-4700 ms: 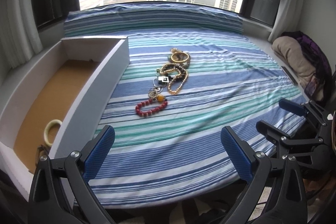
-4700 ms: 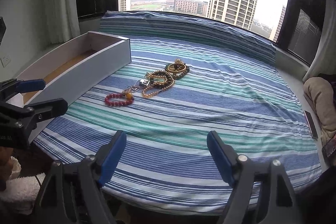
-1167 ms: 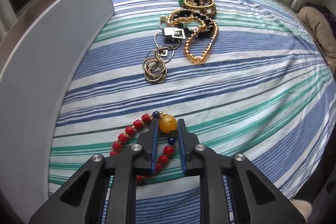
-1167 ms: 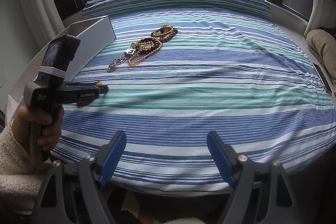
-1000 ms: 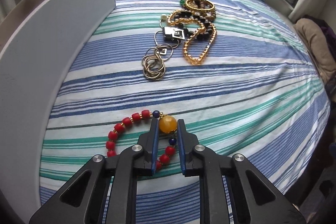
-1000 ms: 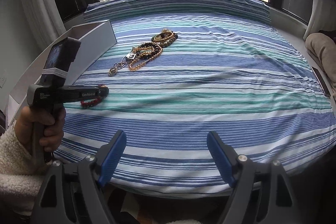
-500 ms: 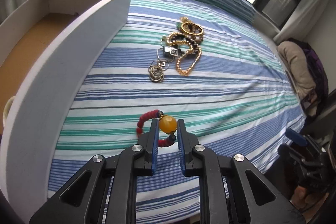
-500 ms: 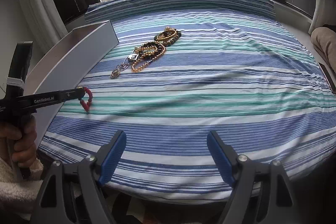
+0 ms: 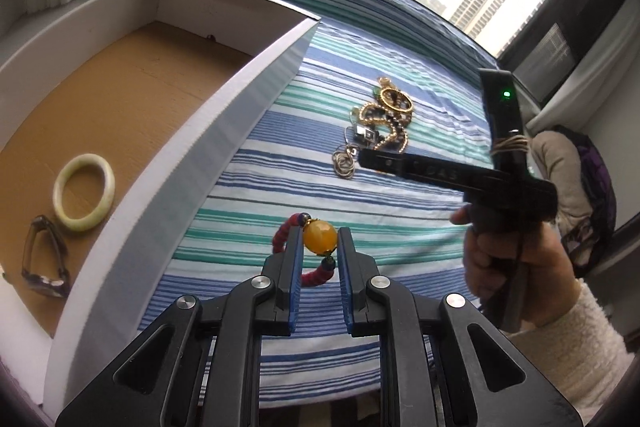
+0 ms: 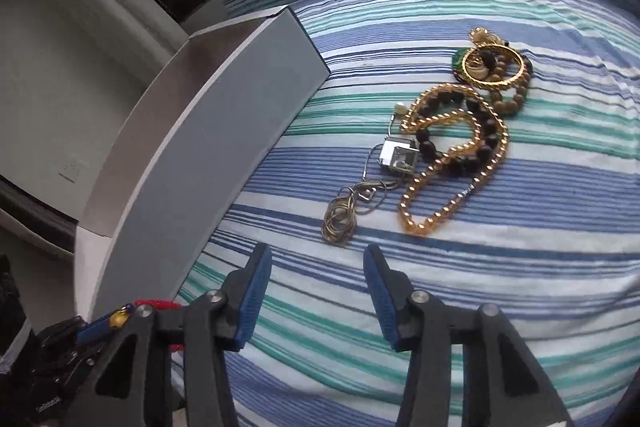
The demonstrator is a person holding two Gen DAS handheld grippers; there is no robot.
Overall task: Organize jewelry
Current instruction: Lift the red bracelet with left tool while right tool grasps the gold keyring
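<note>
My left gripper (image 9: 319, 241) is shut on the amber bead of a red bead bracelet (image 9: 286, 235), held in the air above the striped bedspread, to the right of the white box (image 9: 224, 131). It also shows low left in the right wrist view (image 10: 120, 315). My right gripper (image 10: 316, 267) is open and empty, just short of a silver ring chain (image 10: 340, 219). Behind it lie a square pendant (image 10: 398, 157), a gold bead necklace (image 10: 452, 163), dark beads and a gold bangle (image 10: 492, 67). The right gripper also shows from the side in the left wrist view (image 9: 364, 159).
The box has a brown floor holding a pale jade bangle (image 9: 84, 197) and a dark bracelet (image 9: 42, 259). The striped bedspread (image 9: 400, 219) covers the platform. A bundle of clothes (image 9: 576, 179) lies at the right. Windows stand behind.
My left gripper has lifted the red bracelet higher and swung toward the box. My right gripper has moved forward and down, close to the jewelry pile, and its jaws have narrowed.
</note>
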